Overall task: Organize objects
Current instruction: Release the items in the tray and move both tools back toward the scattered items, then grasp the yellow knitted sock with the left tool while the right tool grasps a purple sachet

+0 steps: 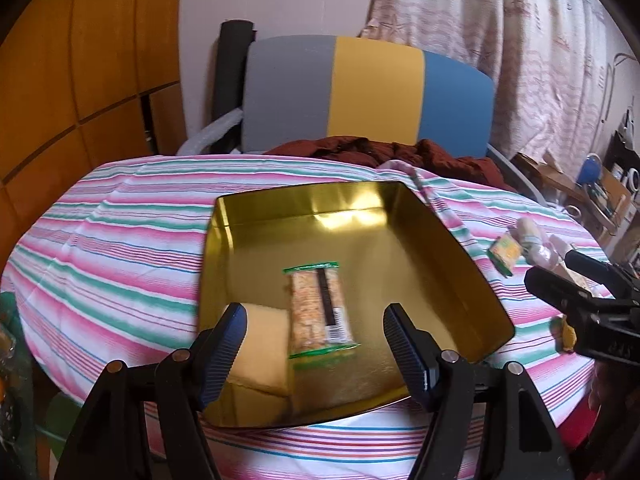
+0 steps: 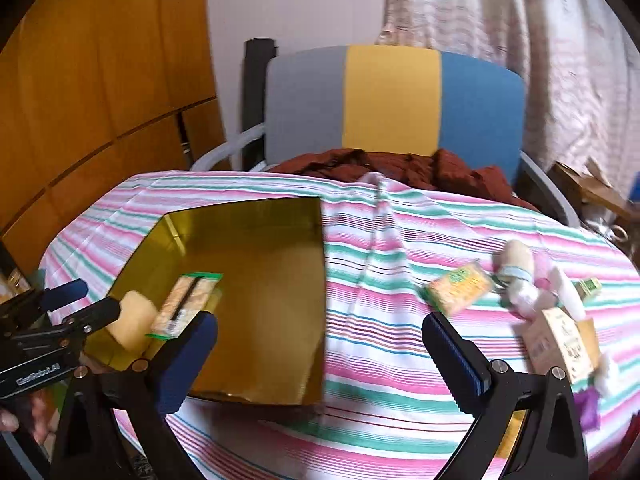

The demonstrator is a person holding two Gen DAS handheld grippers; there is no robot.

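A gold tin tray (image 1: 448, 248) (image 2: 248, 216) sits on the striped tablecloth. Inside it lie a clear-wrapped snack bar with green ends (image 1: 320, 312) (image 2: 186, 304) and a pale yellow block (image 1: 262, 344) (image 2: 134, 320). My left gripper (image 1: 316, 344) hangs open over the tray's near end, fingers either side of the bar, not touching it. My right gripper (image 2: 320, 356) is open above the cloth, its left finger over the tray's near edge. An orange snack packet (image 2: 460, 290) (image 1: 505, 254) lies ahead of its right finger, beside a heap of small packets and a carton (image 2: 560, 340).
A chair (image 2: 392, 100) with a grey, yellow and blue back stands behind the table, dark red cloth (image 1: 400, 152) on its seat. Wooden cupboards (image 1: 80, 80) fill the left, a curtain (image 2: 520, 20) the right. A fold of cloth (image 2: 376, 240) runs beside the tray.
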